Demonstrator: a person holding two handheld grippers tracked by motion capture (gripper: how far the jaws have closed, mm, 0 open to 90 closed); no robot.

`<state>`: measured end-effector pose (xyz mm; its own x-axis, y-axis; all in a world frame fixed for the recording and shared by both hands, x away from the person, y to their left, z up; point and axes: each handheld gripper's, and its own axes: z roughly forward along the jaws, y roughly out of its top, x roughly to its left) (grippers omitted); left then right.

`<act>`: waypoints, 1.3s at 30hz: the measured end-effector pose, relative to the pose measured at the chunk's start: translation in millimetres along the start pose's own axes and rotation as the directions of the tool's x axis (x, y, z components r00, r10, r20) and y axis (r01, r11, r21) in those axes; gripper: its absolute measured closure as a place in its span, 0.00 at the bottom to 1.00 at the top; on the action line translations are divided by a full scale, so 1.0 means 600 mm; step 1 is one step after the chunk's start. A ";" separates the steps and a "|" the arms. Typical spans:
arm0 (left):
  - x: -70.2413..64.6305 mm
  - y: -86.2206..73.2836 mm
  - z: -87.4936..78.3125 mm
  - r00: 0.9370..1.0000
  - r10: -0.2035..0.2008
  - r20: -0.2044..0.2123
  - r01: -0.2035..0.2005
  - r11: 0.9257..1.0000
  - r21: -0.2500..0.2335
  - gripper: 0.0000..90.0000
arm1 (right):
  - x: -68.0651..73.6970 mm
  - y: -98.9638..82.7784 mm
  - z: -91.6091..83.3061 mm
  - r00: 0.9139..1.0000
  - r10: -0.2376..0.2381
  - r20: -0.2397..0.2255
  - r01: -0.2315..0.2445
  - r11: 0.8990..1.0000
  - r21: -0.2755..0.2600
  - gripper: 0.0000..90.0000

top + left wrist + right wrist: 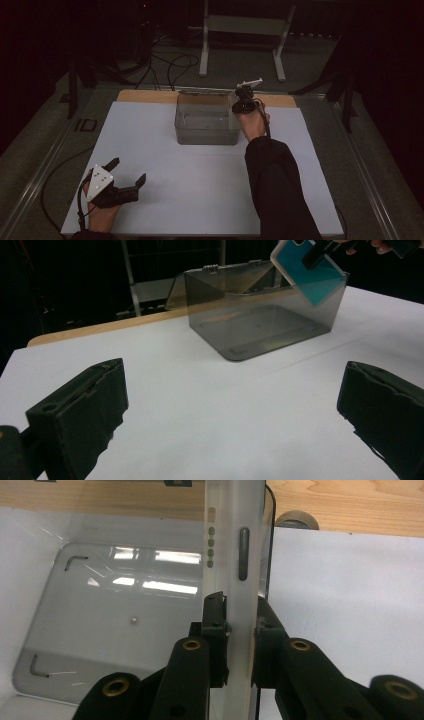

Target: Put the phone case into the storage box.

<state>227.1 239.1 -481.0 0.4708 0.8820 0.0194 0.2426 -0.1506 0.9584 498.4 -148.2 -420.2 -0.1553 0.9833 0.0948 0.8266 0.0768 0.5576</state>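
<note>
Phone (235, 555), clamped edge-on between the jaws of the right gripper (240, 640), so that both pads press on its flat faces and the thin side with the buttons looks toward the camera. Held high and tilted over the right wall of the box (207, 120), probably so as to slide down inside without knocking the rim. Seen from the left gripper view as a slab with a teal face (310, 270), leaning over the near corner of the box, lower edge just above or at the rim; contact cannot be told. Seems to be the step of lowering the phone into the box, not yet finished. Box of smoky clear plastic, lid open toward the back, standing near the far edge of the white sheet (200, 200) on the bench. Inside nothing to see, only the bare floor with reflections of lamps and small moulded marks in the corners. Left gripper (128, 172) resting low at the near left corner of the sheet, jaws wide apart with nothing between them, well apart from the box, likely just waiting. Wooden bench edge (350, 505) visible behind the box.
</note>
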 end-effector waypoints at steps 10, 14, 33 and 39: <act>0.001 0.000 -0.001 1.000 -0.002 0.000 0.002 1.000 -0.002 0.01 | 0.002 0.001 0.007 1.000 0.004 0.011 -0.004 1.000 0.003 0.89; 0.002 0.000 -0.001 1.000 -0.003 0.000 0.003 1.000 -0.003 0.01 | 0.004 0.003 0.010 1.000 0.001 0.016 -0.001 1.000 0.017 0.89; 0.002 0.000 -0.001 1.000 -0.005 0.000 0.005 1.000 -0.007 0.01 | 0.016 0.003 0.020 0.999 -0.013 0.051 0.011 0.999 0.045 0.89; 0.001 0.001 -0.001 1.000 -0.004 0.001 0.004 1.000 -0.006 0.01 | 0.016 0.002 0.019 0.999 -0.011 0.052 0.009 0.999 0.043 0.89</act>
<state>226.8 240.2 -480.5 0.4707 0.8822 0.0153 0.2392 -0.1443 0.9602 504.1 -137.1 -428.0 -0.1364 0.9896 0.0454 0.8476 0.0928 0.5224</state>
